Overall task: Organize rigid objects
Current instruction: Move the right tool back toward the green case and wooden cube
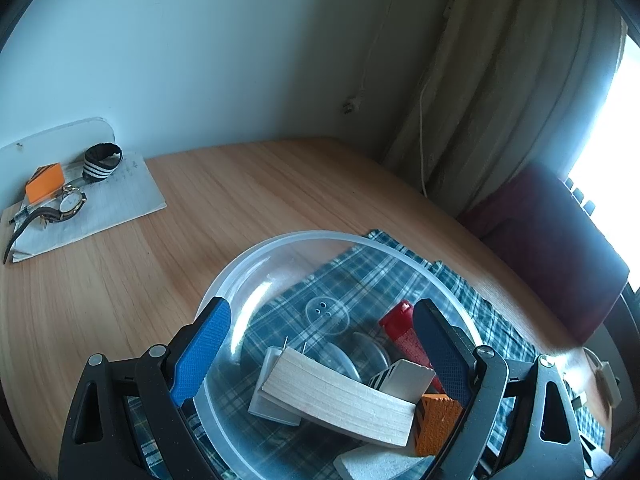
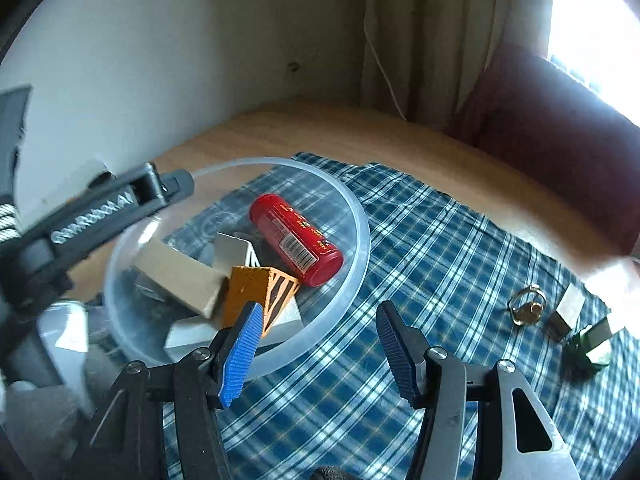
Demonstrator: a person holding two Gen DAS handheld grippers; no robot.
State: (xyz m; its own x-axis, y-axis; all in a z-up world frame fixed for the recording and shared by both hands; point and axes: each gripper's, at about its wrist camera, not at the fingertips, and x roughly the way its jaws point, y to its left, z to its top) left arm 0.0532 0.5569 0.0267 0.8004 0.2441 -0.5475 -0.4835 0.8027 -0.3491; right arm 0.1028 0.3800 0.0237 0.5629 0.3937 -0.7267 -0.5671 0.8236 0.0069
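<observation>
Rigid objects are seen gathered in a clear plastic bowl [image 2: 356,216] set on a blue plaid cloth [image 2: 440,248] over the wooden bench [image 1: 120,280]: a red cylinder [image 2: 296,240], an orange wedge block [image 2: 256,292] and a long pale wooden block [image 1: 340,396] lie piled together. The left tongs [image 1: 320,356] are held apart, one finger outside the bowl's rim and one inside, gripping nothing. The right tongs [image 2: 320,348] are likewise spread and empty, just beside the bowl over the cloth. A key on a ring [image 2: 527,308] and a small pale block [image 2: 568,308] are left on the cloth, well apart from the bowl
</observation>
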